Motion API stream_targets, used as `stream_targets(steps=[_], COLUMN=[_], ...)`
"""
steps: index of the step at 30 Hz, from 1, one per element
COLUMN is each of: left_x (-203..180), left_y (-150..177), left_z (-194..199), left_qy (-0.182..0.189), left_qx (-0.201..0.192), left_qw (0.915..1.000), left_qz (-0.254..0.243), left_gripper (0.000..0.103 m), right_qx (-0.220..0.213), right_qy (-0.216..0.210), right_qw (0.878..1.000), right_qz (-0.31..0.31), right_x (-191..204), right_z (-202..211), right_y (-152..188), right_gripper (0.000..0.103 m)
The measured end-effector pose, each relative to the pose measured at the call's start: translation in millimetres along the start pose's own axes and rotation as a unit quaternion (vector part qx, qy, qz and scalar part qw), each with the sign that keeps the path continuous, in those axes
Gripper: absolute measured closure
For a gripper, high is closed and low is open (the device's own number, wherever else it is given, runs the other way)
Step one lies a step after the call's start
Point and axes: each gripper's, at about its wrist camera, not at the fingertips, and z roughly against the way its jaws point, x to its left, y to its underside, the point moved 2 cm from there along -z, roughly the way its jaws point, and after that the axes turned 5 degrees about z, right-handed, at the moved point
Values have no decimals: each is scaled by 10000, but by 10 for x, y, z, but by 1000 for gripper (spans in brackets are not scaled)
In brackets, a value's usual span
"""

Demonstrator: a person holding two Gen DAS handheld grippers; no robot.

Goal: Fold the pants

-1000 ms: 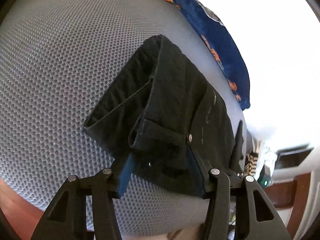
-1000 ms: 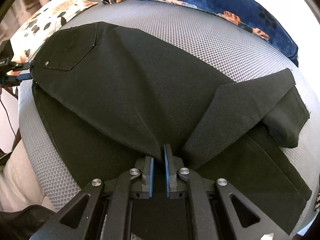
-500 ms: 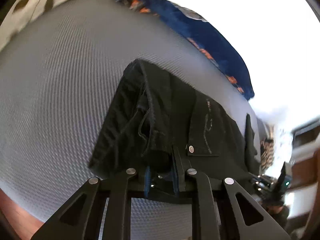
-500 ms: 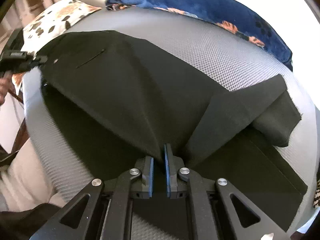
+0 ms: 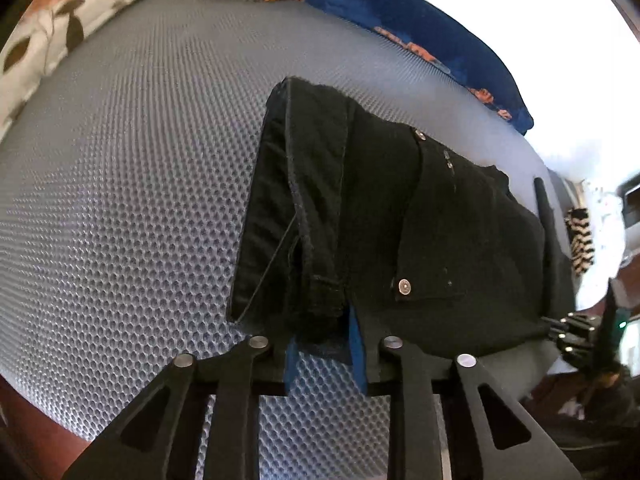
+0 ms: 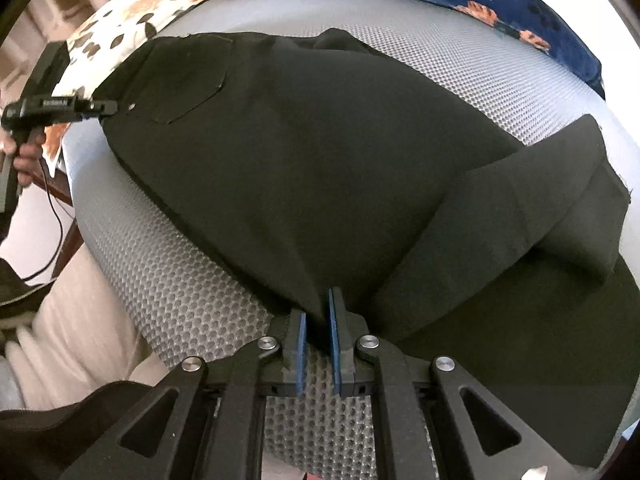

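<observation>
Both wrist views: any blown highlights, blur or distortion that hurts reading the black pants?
Left wrist: top right corner blown out white; fisheye bulges the grey mesh mattress; black pants sharp enough to show pocket rivets. Right wrist: top right also overexposed; pants nearly featureless black, folds faint; the person's hand at the left edge is soft.

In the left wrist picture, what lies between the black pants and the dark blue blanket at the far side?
Only bare grey mesh surface lies between the black pants and the blue blanket. The left wrist view shows this; nothing else lies on that strip.
</observation>
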Motion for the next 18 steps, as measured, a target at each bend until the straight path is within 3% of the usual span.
stream_targets(steps=[3,9,12,15,18], left_x=[-150,-228,-395,-664,-1209], left_y=[52,197,324,391,504], left_z=[54,394,569,640,504], left_qy=[-240,-515,-855,-766,-290], left_qx=[-189,-622,-966,-1130,-1030], left_qw=[9994,9961,9874,9798,9711], left_qz=[-157,-360,-912,-1460,-2131], left_gripper=[70,62,62,62,62], right_qx=[-53,-412,-712,-969,-1197], right_qy=[-32,-189,-98,59,95], right_qw=[9999,9989,9973,9939,9858], right_qz=[-101,-118,-162,-516,-1174], right_x=[-11,6,-59,-289,-629], right_z=[9,344,600,797,925], right_y=[-1,129,220,285,373], right_gripper=[89,60,59,59,59])
